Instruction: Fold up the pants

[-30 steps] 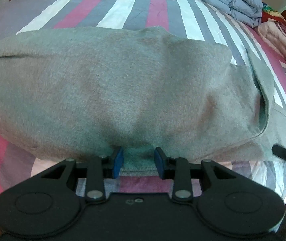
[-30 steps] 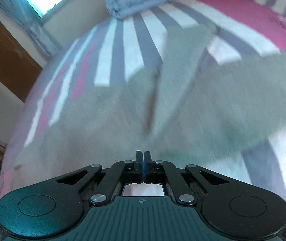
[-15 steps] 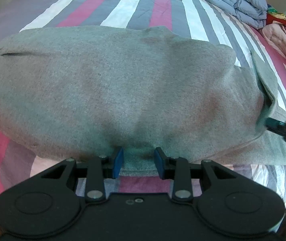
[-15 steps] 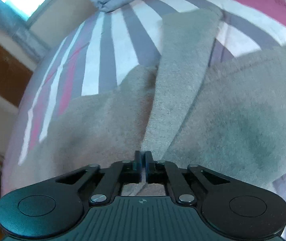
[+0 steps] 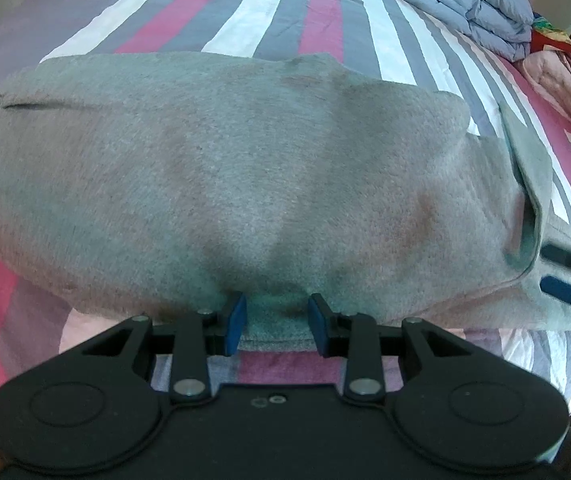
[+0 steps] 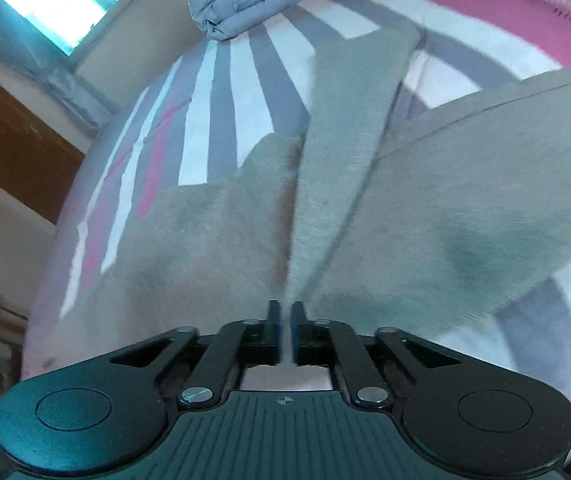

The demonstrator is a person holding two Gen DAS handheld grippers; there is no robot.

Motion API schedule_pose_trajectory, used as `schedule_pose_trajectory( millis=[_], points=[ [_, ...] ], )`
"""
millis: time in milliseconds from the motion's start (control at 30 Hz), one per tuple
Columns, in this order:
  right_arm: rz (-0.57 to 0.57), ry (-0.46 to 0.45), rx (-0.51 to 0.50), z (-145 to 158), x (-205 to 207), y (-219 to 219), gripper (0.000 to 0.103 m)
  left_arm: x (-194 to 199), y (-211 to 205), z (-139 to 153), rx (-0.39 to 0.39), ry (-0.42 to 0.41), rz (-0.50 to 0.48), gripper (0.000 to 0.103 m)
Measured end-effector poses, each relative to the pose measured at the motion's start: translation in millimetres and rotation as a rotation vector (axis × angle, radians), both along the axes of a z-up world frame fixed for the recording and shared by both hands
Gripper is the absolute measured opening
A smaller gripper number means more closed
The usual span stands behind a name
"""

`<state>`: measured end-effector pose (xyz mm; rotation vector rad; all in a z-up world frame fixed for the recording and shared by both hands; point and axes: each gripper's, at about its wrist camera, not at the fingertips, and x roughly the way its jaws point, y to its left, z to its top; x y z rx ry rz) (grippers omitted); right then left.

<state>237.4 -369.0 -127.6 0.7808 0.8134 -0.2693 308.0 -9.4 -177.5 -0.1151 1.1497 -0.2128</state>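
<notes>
Grey pants point(image 5: 245, 184) lie spread across the striped bed point(image 5: 285, 4), wide part toward the left wrist camera, near hem close to the bed's front edge. Progress, as a judgement: early to middle. One fold looks made or half made; on the right a narrow flap point(image 6: 349, 128) of the same fabric lies turned over the body and runs away toward the far side (leg or edge strip, cannot tell which). No compact stack yet, so the cross folds and final squaring are still to do.

Left gripper point(image 5: 276, 322): low at the near hem, pointing straight across the bed, level with the cloth. Its blue fingers point(image 5: 237, 320) stand well apart, with a bump of hem sitting between them; the pads sit beside the fabric, not pinching it. So it is parted and holding nothing firm (may be about to close, a guess).

Right gripper point(image 6: 285, 320): also low, angled along the flap, tilted a bit to one side. Its fingers are nearly together, only a thin slit between them. The flap's near end runs down right to the tips, but whether cloth is actually nipped in that slit is not clear here. In the left wrist view the same tool shows at the far right edge point(image 5: 569, 276), blurred, beside the flap's folded lip.

Folded blue quilt point(image 5: 457, 0) sits at the far end of the bed, well apart from the pants.
</notes>
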Motion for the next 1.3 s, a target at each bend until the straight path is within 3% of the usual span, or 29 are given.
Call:
schedule_pose_trajectory(
  millis=[33, 67, 100, 133, 167, 233, 333, 367, 433, 533, 600, 667, 733, 800, 833, 900, 933, 1000, 1033, 1100, 1133, 1300],
  points=[
    [-0.002, 0.006, 0.002, -1, 5, 1, 0.061, 0, 0, 0, 0.000, 0.000, 0.000, 0.025],
    [-0.007, 0.003, -0.007, -2, 9, 2, 0.077, 0, 0, -1, 0.000, -0.001, 0.000, 0.025],
    [-0.006, -0.001, -0.028, -2, 13, 4, 0.076, 0, 0, -1, 0.000, 0.000, 0.000, 0.025],
    [-0.022, 0.017, -0.061, -3, 18, 6, 0.070, 1, 1, -1, -0.002, 0.000, 0.002, 0.025],
    [-0.029, 0.024, -0.068, -6, 24, 6, 0.044, 1, 1, -1, -0.002, 0.001, 0.003, 0.025],
    [-0.033, 0.050, -0.048, -13, 34, 1, 0.017, 1, 0, -1, -0.002, -0.001, 0.002, 0.025],
    [-0.052, 0.077, -0.052, -21, 43, -8, 0.013, 1, 2, -2, -0.009, -0.003, 0.000, 0.025],
    [-0.065, 0.067, -0.050, -21, 41, -11, 0.004, 2, 4, -2, -0.016, -0.001, 0.002, 0.025],
    [-0.077, 0.014, -0.033, -13, 28, -13, 0.003, 2, 5, -3, -0.024, 0.000, 0.004, 0.025],
    [-0.022, -0.071, -0.127, 13, -4, 0, 0.002, 1, 3, -2, -0.014, -0.008, -0.006, 0.026],
    [-0.030, -0.094, -0.128, 18, -26, 1, 0.000, -1, 2, -2, -0.005, -0.016, -0.013, 0.026],
    [-0.045, -0.092, -0.110, 15, -46, 3, 0.000, -2, 0, -2, 0.009, -0.024, -0.025, 0.026],
    [-0.002, -0.049, -0.165, 6, -49, 10, 0.000, -2, -2, -1, 0.015, -0.023, -0.030, 0.026],
    [-0.041, -0.047, -0.092, 1, -44, 2, 0.000, -1, -1, 0, 0.008, -0.016, -0.019, 0.026],
    [-0.051, -0.026, -0.073, 0, -38, -3, 0.003, -1, -1, 0, 0.004, -0.014, -0.014, 0.026],
    [-0.049, -0.008, -0.042, -4, -20, -7, 0.043, -1, -1, 0, 0.003, -0.014, -0.012, 0.026],
    [-0.052, -0.012, -0.024, -6, -14, -11, 0.073, -2, 0, 0, 0.003, -0.015, -0.011, 0.026],
    [-0.056, -0.041, 0.013, -8, -3, -15, 0.076, -2, -1, -1, 0.005, -0.015, -0.010, 0.026],
    [-0.062, -0.048, 0.012, -8, 3, -17, 0.074, -2, -1, -1, 0.008, -0.015, -0.010, 0.026],
    [-0.072, -0.011, -0.017, -13, 18, -18, 0.036, -1, -1, -1, 0.009, -0.015, -0.012, 0.026],
    [-0.070, 0.018, -0.016, -17, 25, -19, 0.010, -1, -1, -1, 0.007, -0.014, -0.011, 0.026],
    [-0.161, 0.025, 0.014, -30, 21, -35, 0.000, 0, 3, -2, -0.008, -0.013, -0.009, 0.026]
  ],
)
